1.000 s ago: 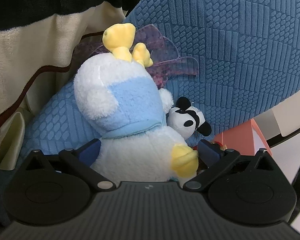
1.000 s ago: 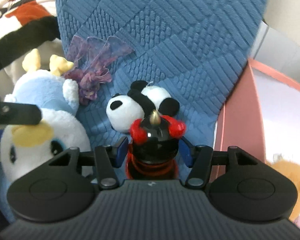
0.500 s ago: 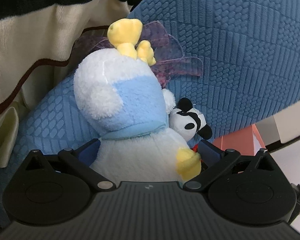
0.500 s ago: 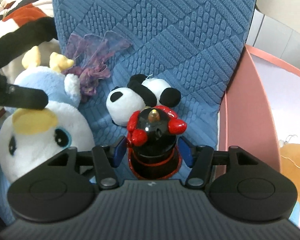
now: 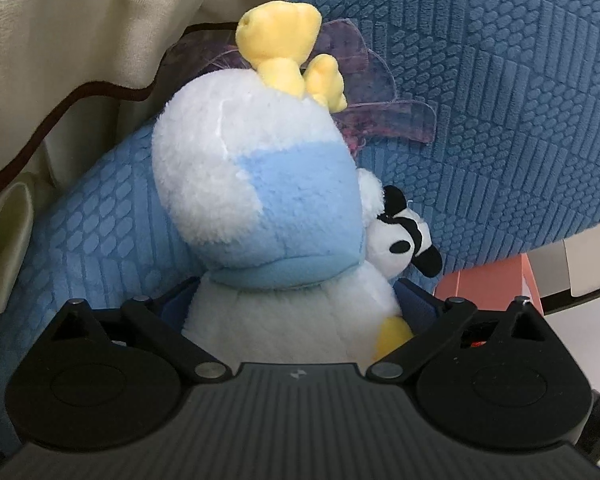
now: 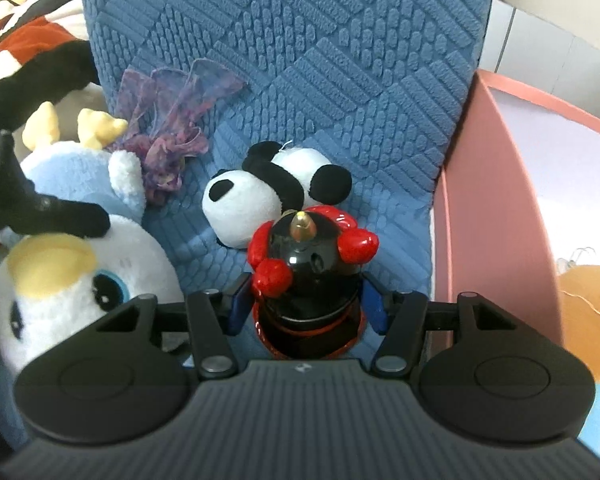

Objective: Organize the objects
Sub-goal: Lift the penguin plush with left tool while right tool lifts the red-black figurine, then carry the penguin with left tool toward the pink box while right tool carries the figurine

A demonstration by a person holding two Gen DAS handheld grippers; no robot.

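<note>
**Both tongs loaded at the blue cushion**

The left tongs (image 5: 296, 300) pinch the white-and-blue plush (image 5: 268, 208) around its body, against the blue cushion (image 5: 500, 120). Beside it lies a small panda (image 6: 276, 196). The right tongs (image 6: 304, 308) seemingly grip the black-and-red figurine (image 6: 308, 272), left of a pink box (image 6: 500, 208).

Blue quilted cushion (image 6: 340, 60) upright as backdrop, cream blanket (image 5: 60, 40) beside it, white tiled wall (image 6: 548, 40) behind
</note>
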